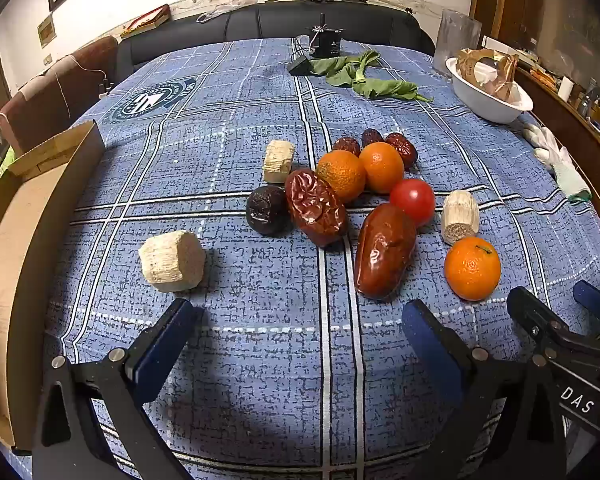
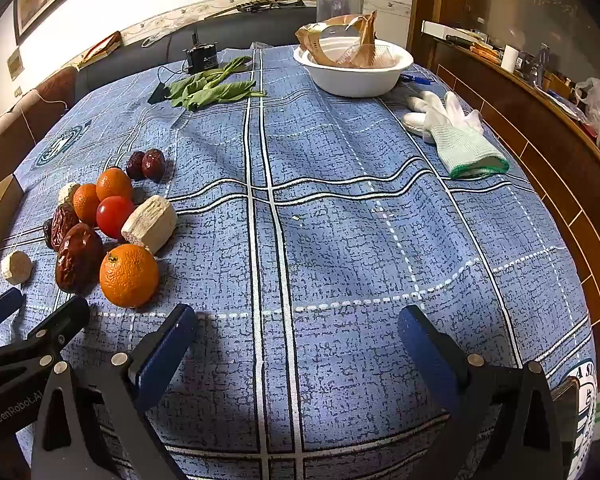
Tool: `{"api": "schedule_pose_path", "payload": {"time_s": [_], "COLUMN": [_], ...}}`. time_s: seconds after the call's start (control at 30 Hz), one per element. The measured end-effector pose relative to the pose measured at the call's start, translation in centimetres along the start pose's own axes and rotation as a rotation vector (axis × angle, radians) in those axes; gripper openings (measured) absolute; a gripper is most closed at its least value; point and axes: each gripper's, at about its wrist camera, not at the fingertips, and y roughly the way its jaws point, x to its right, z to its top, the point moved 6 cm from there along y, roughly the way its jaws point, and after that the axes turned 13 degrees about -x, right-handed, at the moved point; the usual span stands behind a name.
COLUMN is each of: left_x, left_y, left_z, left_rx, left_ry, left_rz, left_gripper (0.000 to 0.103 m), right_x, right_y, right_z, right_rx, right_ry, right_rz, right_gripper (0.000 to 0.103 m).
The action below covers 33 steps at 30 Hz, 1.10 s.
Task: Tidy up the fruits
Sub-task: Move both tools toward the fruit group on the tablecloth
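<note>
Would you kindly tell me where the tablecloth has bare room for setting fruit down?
The widest bare patch lies between the lone orange and the glove, below the white bowl. Another lies between the cardboard box and near pale block. The fruit cluster around the tomato is crowded.

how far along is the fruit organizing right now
Nothing looks sorted yet. The oranges, tomato and red dates lie mixed on the tablecloth, and the cardboard box shows no fruit inside. Nothing is in hand: the left hand-held gripper and right hand-held gripper are open and empty. All sorting remains.
</note>
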Motion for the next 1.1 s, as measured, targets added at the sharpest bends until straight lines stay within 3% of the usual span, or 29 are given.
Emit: {"api": "schedule_pose_path", "payload": {"time_s": [0.93, 1.1], "left_x": [-0.07, 0.09], "left_y": [-0.05, -0.02], "left_z": [-0.02, -0.30], "left_rx": [0.000, -0.028], "left_ry": [-0.002, 0.038], "left_rz": [0.002, -0.011], "left_gripper": [0.103, 0.103], "right_x": [0.03, 0.17], "right_y": [0.03, 0.08], "right_z": [-0.01, 0.11], "right_rx": [-0.001, -0.035], "right_ry": [0.002, -0.004], "right_rz": [0.002, 0.016], "right_gripper": [0.102, 0.102]}}
